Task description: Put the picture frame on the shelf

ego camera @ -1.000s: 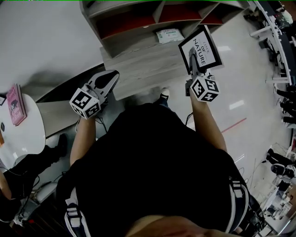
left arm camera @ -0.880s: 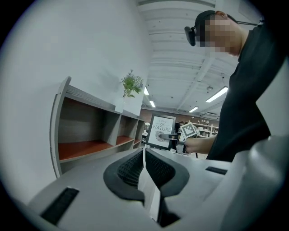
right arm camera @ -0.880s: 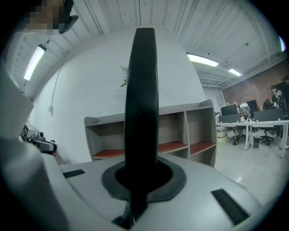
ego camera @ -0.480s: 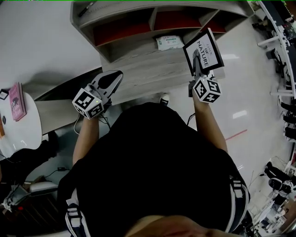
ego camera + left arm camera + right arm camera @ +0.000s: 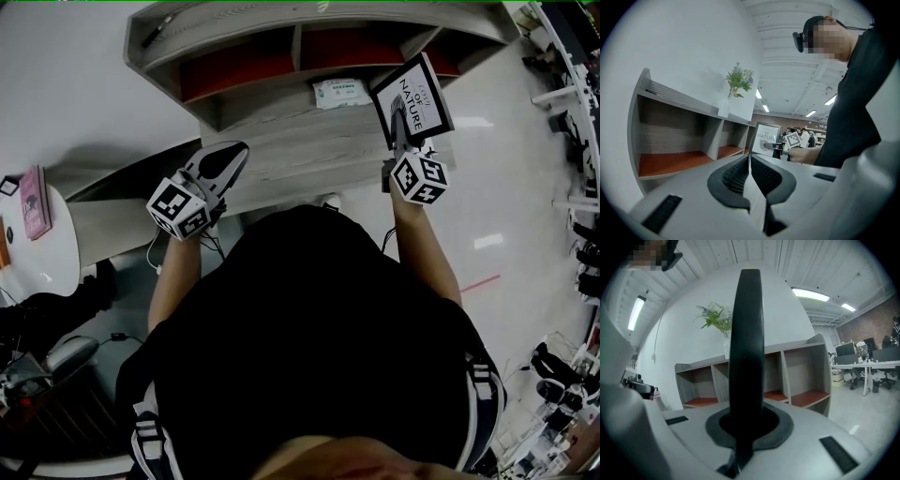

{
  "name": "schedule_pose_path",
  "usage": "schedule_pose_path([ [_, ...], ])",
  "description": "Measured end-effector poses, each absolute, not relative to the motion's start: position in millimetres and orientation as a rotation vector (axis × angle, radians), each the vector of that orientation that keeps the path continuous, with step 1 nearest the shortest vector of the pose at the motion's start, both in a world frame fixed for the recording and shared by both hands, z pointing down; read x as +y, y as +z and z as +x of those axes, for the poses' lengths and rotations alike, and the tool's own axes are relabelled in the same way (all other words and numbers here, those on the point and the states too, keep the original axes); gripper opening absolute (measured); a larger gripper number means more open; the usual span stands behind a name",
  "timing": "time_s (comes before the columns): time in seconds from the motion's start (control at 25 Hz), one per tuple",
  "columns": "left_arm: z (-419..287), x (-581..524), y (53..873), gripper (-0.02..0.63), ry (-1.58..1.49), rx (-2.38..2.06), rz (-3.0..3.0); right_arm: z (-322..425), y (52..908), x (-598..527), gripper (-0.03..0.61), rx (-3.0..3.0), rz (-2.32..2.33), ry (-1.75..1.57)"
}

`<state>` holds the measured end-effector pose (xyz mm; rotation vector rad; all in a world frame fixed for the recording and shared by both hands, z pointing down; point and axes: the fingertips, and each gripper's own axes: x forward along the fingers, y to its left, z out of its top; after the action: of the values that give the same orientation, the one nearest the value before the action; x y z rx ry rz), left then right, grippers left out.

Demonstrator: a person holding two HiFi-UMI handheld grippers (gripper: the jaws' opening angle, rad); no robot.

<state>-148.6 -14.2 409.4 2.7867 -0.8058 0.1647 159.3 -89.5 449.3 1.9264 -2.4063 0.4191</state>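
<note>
The picture frame (image 5: 413,98), black-edged with a white print lettered "NATURE", stands upright in my right gripper (image 5: 404,146), which is shut on its lower edge. In the right gripper view the frame (image 5: 746,348) shows edge-on as a black bar between the jaws. It hangs in front of the right end of the grey shelf (image 5: 281,141), whose compartments have red floors. My left gripper (image 5: 229,157) is held before the shelf's left part, shut with nothing in it; its pads (image 5: 740,174) meet. The left gripper view also shows the frame (image 5: 765,139) off to the right.
A white packet (image 5: 337,92) lies in a middle compartment. A vase of flowers (image 5: 737,89) and a small dark item (image 5: 155,36) rest on the shelf's top. A round white table (image 5: 47,258) carrying a pink book (image 5: 34,202) stands left. Office desks (image 5: 862,364) stand far right.
The shelf has come nearer and sits lower in the head view; both grippers are closer to it. The frame stays in the right gripper's hold.
</note>
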Motion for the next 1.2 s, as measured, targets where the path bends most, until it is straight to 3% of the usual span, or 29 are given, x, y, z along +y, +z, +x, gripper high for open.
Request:
schedule_pose_path([
  [1.2, -68.5, -74.8, 426.6, 0.032, 0.217, -0.832, 2.768, 214.1, 466.6, -164.0, 0.021, -2.459, 1.849, 0.402],
])
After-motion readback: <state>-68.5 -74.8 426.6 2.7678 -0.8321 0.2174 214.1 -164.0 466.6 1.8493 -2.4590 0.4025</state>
